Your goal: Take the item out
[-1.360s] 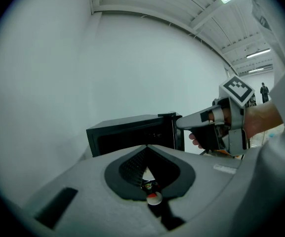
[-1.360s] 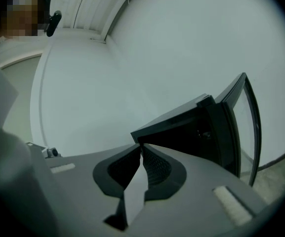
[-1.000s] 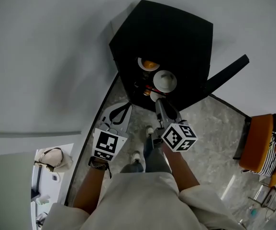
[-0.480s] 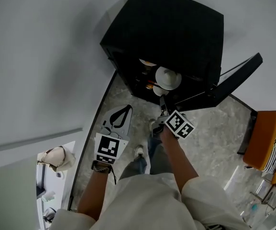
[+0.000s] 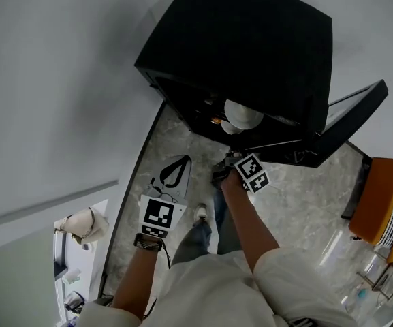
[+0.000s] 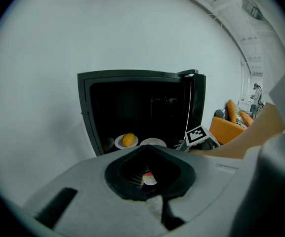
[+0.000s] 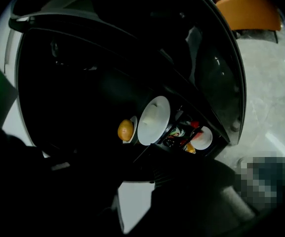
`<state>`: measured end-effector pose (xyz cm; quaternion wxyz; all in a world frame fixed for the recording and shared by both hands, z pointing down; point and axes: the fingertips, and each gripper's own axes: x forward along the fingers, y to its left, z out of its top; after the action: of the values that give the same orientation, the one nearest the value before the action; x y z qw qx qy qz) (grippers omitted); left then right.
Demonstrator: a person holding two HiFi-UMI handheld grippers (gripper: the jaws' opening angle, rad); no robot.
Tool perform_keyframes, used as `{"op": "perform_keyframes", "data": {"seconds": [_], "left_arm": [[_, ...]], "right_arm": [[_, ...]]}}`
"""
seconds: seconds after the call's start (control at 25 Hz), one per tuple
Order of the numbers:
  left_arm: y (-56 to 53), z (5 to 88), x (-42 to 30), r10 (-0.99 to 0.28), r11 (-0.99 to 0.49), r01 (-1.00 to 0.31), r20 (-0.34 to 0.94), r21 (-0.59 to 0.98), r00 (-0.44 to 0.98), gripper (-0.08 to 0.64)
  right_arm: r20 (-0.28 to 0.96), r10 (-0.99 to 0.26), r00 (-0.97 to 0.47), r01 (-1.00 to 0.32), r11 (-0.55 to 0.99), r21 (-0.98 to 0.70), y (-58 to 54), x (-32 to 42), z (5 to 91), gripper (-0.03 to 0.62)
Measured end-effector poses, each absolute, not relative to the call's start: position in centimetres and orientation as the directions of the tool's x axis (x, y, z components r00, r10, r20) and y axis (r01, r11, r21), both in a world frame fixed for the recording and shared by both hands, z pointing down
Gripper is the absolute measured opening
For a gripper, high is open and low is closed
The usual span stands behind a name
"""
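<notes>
A black cabinet (image 5: 250, 53) stands on the floor with its door (image 5: 349, 114) swung open to the right. Inside lie a large white plate (image 7: 153, 120), an orange fruit (image 7: 125, 130) on a small dish, a small white dish (image 7: 202, 138) and some colourful items (image 7: 179, 132). My right gripper (image 5: 227, 162) hangs low just in front of the opening. Its jaws have just been opening and hold nothing; pale floor shows in the gap. My left gripper (image 5: 182, 159) stays farther back over the floor, tips together and empty, facing the fruit (image 6: 128, 139).
An orange chair (image 5: 380, 199) stands to the right of the door. Grey marble floor (image 5: 298, 203) runs in front of the cabinet, and a white wall (image 5: 60, 80) runs along the left. The person's shoe (image 5: 199, 213) is just behind the grippers.
The right gripper has dropped toward the cabinet opening and rolled, its marker cube now smaller and lower. The left gripper has sunk a little. The cabinet top now hides more of the dishes.
</notes>
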<state>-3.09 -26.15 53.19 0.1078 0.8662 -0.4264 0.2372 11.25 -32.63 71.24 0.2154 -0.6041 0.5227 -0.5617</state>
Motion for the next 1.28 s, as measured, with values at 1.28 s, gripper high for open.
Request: {"op": "perform_keyframes", "data": {"seconds": [1.28], "left_arm": [[-25.8,57.1,-3.2,-0.662,-0.594,-0.804,0.552,0.026,0.507,0.005]], "right_arm": [[0.244,-0.968,-0.062,0.054,-0.247,-0.967,-36.8,13.0,77.1,0.017]]}}
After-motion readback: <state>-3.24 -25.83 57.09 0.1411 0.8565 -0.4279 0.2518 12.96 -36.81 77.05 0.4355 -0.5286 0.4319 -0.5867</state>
